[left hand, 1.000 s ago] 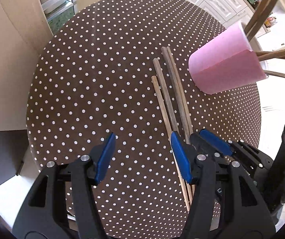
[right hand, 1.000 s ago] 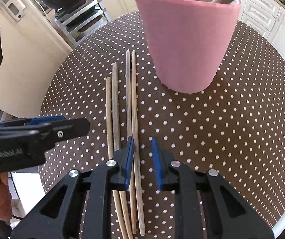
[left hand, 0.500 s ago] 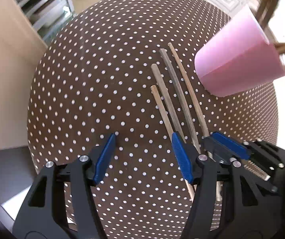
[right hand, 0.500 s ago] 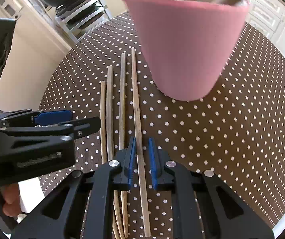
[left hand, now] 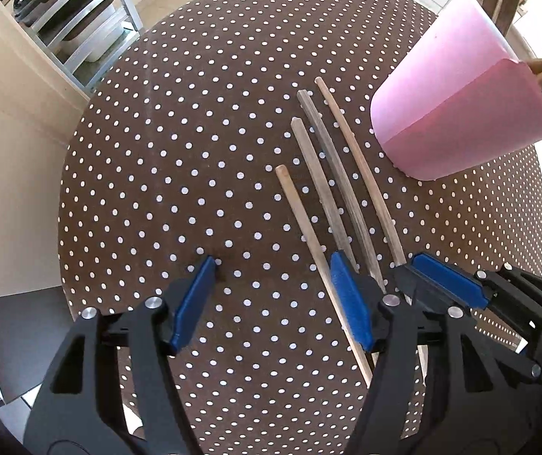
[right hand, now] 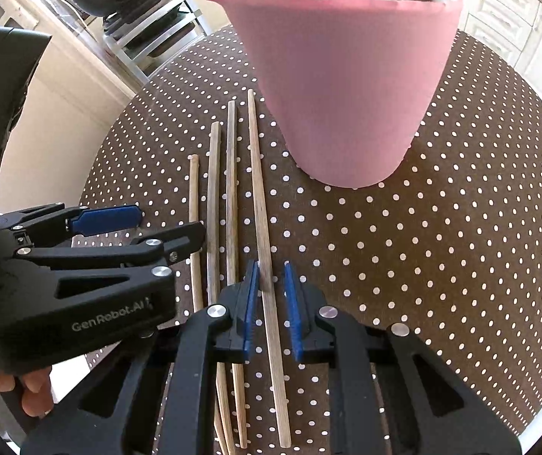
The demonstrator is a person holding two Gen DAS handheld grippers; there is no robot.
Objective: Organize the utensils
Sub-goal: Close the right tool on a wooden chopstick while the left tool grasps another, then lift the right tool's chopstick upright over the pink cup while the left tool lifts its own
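Several wooden chopsticks (left hand: 331, 197) lie side by side on the brown dotted table (left hand: 157, 151), left of a pink cup (left hand: 460, 113) holding wooden utensils. My right gripper (right hand: 271, 303) straddles the rightmost chopstick (right hand: 261, 208), which lies a little apart from the others. Its jaws are opening slightly, and gaps show between the pads and the stick. My left gripper (left hand: 271, 303) points down at the table with its jaws wide and closing a little. The leftmost chopstick (left hand: 309, 227) runs just inside its right pad, untouched. Each gripper also shows in the other view: right gripper (left hand: 441, 284), left gripper (right hand: 170, 223).
A metal shelf rack (left hand: 81, 30) and a beige cabinet stand beyond the table's far left edge. White cupboards (right hand: 517, 19) lie behind the pink cup (right hand: 346, 94). A hand (right hand: 24, 390) holds the left gripper at the table's near left rim (right hand: 460, 246).
The rightmost chopstick has slid right, away from its neighbour, and now lies between the right jaws. The left gripper has shifted towards the chopsticks and rolled a little.
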